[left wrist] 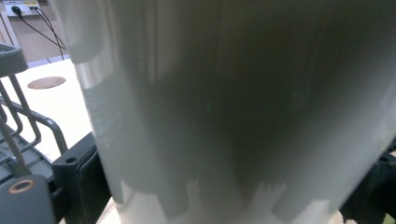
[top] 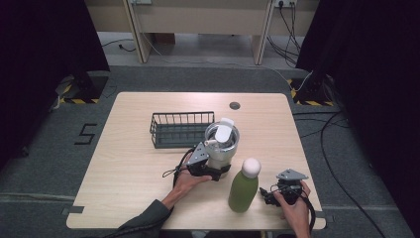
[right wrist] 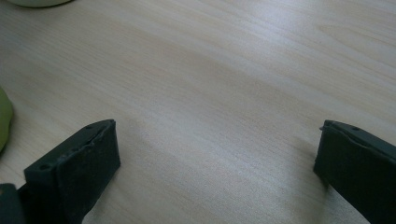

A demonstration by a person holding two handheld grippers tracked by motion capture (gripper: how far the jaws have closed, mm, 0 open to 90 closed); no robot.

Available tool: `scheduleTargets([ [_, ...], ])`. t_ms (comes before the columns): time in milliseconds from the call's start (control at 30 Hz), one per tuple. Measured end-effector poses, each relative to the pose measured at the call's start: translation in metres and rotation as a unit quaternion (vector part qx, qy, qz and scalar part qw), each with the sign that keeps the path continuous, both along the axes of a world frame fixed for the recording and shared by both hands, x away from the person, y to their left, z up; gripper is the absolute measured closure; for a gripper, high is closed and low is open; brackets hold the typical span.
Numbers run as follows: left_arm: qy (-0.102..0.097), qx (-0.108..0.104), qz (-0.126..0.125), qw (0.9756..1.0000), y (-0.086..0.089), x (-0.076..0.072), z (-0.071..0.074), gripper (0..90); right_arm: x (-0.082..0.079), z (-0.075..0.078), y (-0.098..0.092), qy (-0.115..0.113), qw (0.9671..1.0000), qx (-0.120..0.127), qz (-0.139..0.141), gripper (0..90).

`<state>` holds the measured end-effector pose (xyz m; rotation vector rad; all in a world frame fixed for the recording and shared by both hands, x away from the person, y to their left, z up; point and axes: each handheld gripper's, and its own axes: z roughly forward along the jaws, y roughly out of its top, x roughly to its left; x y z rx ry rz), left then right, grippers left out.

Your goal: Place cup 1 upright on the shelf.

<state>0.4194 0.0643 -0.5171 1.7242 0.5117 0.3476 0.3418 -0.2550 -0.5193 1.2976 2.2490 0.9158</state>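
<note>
A white tumbler [top: 221, 144] with a lidded top stands mid-table, just in front of the right end of a dark wire basket [top: 181, 130]. My left gripper [top: 217, 171] is shut on the tumbler's lower body. In the left gripper view the tumbler's wall [left wrist: 224, 107] sits between the jaws of the left gripper [left wrist: 224, 186], which press on either side. A green bottle [top: 243, 187] with a white cap stands at the front. To its right, my right gripper [top: 271, 193] rests low over the table. The right gripper [right wrist: 215, 154] is open over bare wood, with the bottle's edge [right wrist: 3, 121] at its left.
The wire basket [left wrist: 18, 135] lies close to the left gripper's left side. A round cable port [top: 235, 105] sits near the table's far edge. Bare wood stretches over the table's left half [top: 124, 158]. Cables run on the floor to the right.
</note>
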Motion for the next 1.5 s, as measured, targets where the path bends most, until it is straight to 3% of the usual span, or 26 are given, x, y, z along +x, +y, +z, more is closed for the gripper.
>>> scheduleTargets([
  [367, -0.004, -0.004, 0.012, 0.9999, 0.004, -0.001, 0.000, 10.5, 0.000, 0.000, 0.000, 0.000, 1.0000, 0.000, 0.003, 0.2],
  [533, 0.023, -0.024, 0.013, 0.9994, 0.013, 0.005, 0.002, 10.6, 0.000, 0.000, 0.000, 0.000, 1.0000, 0.000, 0.004, 0.2],
  [733, 0.003, -0.008, 0.016, 0.9998, 0.023, 0.005, 0.015, 10.7, 0.000, 0.000, 0.000, 0.000, 1.0000, 0.000, 0.004, 0.2],
  [867, -0.007, -0.005, 0.010, 0.9999, 0.032, 0.002, 0.035, 10.7, 0.000, 0.000, 0.000, 0.000, 1.0000, 0.000, 0.004, 0.2],
  [1100, 0.000, -0.022, 0.003, 0.9997, 0.061, 0.002, 0.078, 10.7, 0.000, 0.000, 0.000, 0.000, 1.0000, -0.001, 0.004, 0.2],
  [1300, -0.018, -0.020, 0.044, 0.9987, 0.096, 0.015, 0.111, 10.7, 0.000, 0.000, 0.000, 0.000, 1.0000, -0.001, 0.005, 0.2],
  [1500, -0.035, 0.001, 0.086, 0.9957, 0.123, 0.036, 0.128, 10.7, 0.000, 0.000, 0.000, 0.000, 1.0000, -0.001, 0.005, 0.2],
])
